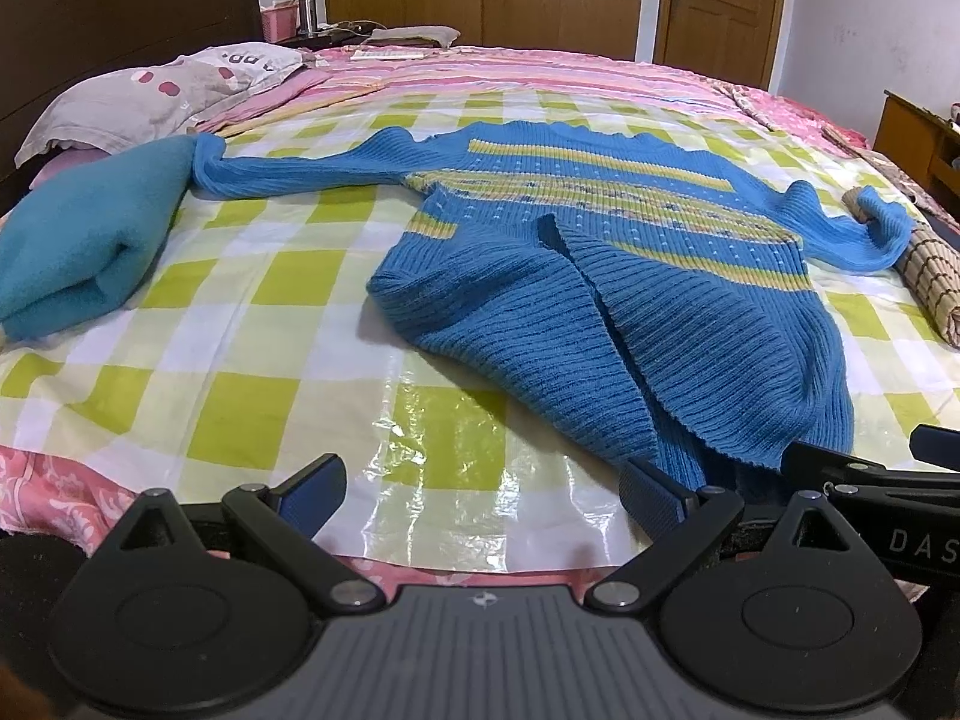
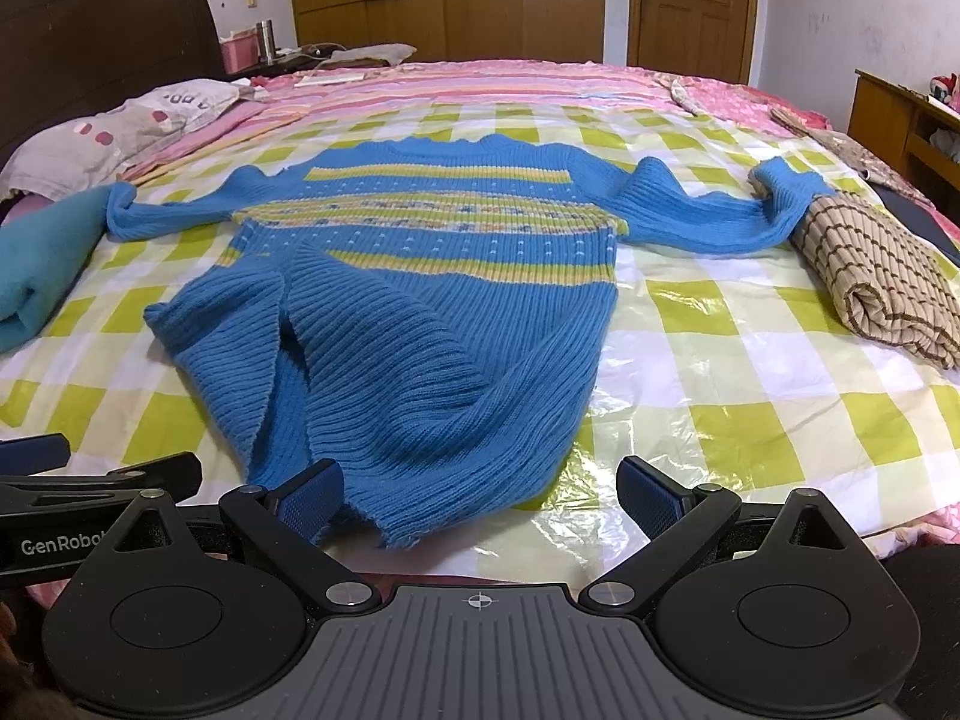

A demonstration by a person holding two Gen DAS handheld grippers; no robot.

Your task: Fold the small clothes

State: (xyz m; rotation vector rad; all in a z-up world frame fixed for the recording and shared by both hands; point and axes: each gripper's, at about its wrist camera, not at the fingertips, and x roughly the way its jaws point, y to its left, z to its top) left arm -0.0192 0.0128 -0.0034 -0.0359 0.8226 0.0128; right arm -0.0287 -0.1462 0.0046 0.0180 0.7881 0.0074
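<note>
The bed (image 2: 750, 84), under a pink striped quilt, stretches away ahead of both grippers, and a glossy green-and-white checked plastic sheet (image 1: 252, 324) covers its near part right up to their fingertips. On that sheet the blue knitted sweater (image 2: 432, 312) with yellow bands lies with its neck at the far end, both sleeves spread wide and its hem bunched up toward the grippers. The right gripper (image 2: 480, 495) is spread wide open and holds nothing; the sweater's hem lies between its fingers, up against the left one. The left gripper (image 1: 483, 495) is likewise released and empty, with the hem just at its right finger and only bare sheet between the two. Far ahead and to the left of the left gripper lies a folded teal cloth (image 1: 78, 240), the sweater's sleeve end touching it. Ahead and to the right of the right gripper sits a rolled beige checked cloth (image 2: 882, 282), with the other sleeve draped against it. A grey pillow (image 1: 150, 90) rests beyond the teal cloth.
</note>
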